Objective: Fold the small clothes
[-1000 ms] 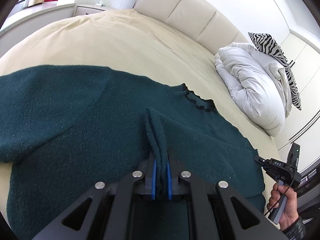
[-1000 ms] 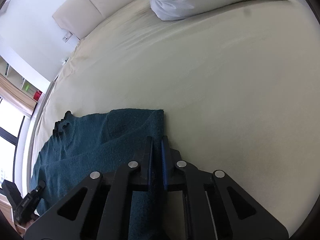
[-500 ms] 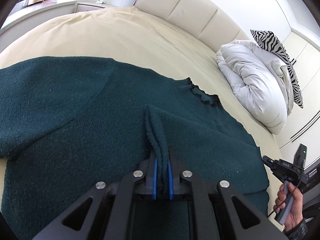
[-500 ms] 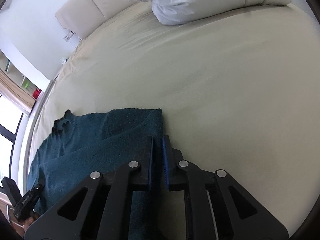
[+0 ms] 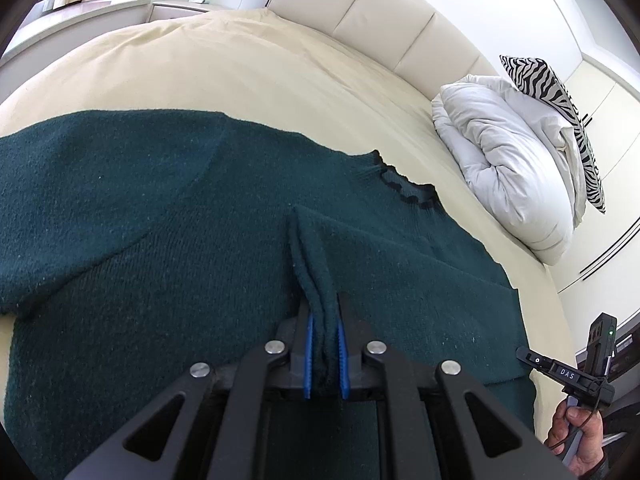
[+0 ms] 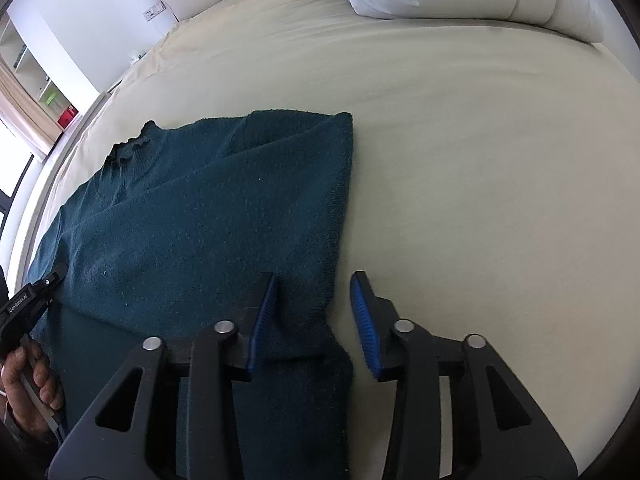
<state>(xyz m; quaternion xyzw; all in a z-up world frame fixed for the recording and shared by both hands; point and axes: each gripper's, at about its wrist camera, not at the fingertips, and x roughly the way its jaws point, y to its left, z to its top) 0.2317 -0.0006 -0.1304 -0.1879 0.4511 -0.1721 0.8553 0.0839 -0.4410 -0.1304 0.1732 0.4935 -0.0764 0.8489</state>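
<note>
A dark teal knit sweater (image 5: 160,248) lies spread on the cream bed, its dark frilled collar (image 5: 404,188) toward the headboard. My left gripper (image 5: 323,312) is shut on a pinched fold of the sweater, which rises in a ridge ahead of the blue pads. In the right wrist view the sweater (image 6: 208,216) lies partly folded with a straight right edge. My right gripper (image 6: 314,300) is open, its jaws wide apart, with the sweater's edge lying between them, loose and not gripped.
The cream bed sheet (image 6: 480,140) stretches to the right of the sweater. A white duvet (image 5: 512,168) and a zebra-print pillow (image 5: 560,92) lie by the padded headboard (image 5: 380,12). The other hand-held gripper shows at each view's edge (image 5: 568,376) (image 6: 28,304).
My right gripper has opened and let go of the sweater edge, which now lies flat. My left gripper stays shut on its fold and has barely moved.
</note>
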